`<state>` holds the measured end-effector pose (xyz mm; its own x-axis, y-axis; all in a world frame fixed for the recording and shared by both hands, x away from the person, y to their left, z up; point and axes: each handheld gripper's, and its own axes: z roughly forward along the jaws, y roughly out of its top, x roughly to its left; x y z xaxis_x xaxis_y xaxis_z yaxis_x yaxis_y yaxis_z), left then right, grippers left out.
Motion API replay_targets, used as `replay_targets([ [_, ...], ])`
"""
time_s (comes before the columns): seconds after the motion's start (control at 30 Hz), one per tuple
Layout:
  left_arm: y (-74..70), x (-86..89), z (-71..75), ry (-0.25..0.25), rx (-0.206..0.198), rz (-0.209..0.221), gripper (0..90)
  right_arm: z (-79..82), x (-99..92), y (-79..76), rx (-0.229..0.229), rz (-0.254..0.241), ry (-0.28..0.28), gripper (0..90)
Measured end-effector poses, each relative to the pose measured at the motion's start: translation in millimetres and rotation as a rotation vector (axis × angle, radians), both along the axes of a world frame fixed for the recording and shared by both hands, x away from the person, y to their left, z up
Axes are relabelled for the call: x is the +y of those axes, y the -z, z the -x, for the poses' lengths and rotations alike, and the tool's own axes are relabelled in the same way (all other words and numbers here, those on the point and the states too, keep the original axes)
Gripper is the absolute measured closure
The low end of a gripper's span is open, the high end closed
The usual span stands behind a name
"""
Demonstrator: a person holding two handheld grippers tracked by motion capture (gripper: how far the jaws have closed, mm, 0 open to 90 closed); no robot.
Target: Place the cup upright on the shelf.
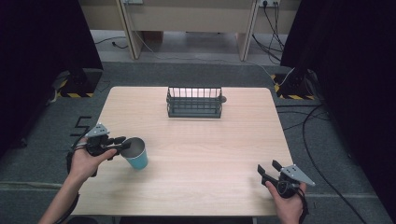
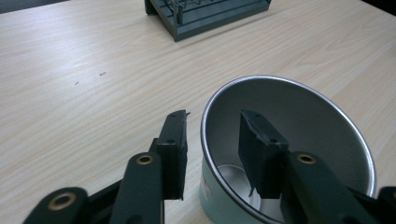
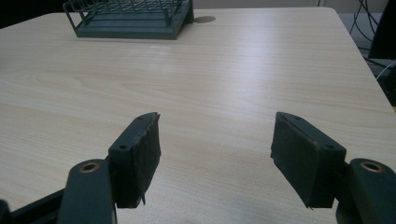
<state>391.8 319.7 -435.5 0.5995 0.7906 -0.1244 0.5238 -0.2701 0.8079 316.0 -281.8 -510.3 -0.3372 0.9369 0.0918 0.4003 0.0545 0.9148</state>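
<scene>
A teal cup [image 1: 139,160] with a silvery inside stands on the left part of the wooden table [image 1: 210,149]. My left gripper [image 1: 125,143] is at its rim. In the left gripper view, the left gripper [image 2: 212,116] straddles the near wall of the cup [image 2: 299,112]: one jaw is outside, the other inside, with a gap on both sides of the rim. At the table's front right corner my right gripper [image 1: 268,166] is held wide open. The right gripper [image 3: 217,119] has nothing but bare tabletop between its jaws.
A dark wire rack [image 1: 194,108] stands at the back middle of the table, also seen as the rack [image 2: 210,18] and the rack [image 3: 130,30] in the gripper views. Cables [image 1: 317,154] run over the grey floor to the right of the table.
</scene>
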Motion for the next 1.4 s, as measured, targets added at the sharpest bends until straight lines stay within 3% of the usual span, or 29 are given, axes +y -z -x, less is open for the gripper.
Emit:
replay_targets([
  [0.53, 1.7, -8.9, -12.7, 0.013, 0.053, -0.068, 75.5, -0.5, -0.4, 0.1, 0.006, -0.006, -0.002, 33.6],
  [0.77, 1.6, -10.1, -13.5, 0.012, 0.059, -0.067, 80.4, -0.6, -0.7, 0.1, 0.007, -0.009, -0.001, 33.7],
  [1.03, -2.3, -11.6, -9.4, 0.023, 0.028, -0.052, 82.3, -0.6, -0.9, 0.1, 0.007, -0.011, 0.000, 33.8],
  [1.13, -5.4, -12.6, -8.3, 0.025, 0.005, -0.087, 82.5, -0.7, -1.0, 0.1, 0.007, -0.013, 0.000, 33.8],
  [1.4, -7.9, -14.0, -6.0, 0.028, -0.011, -0.066, 82.6, -0.7, -1.4, 0.1, 0.007, -0.017, 0.000, 33.8],
])
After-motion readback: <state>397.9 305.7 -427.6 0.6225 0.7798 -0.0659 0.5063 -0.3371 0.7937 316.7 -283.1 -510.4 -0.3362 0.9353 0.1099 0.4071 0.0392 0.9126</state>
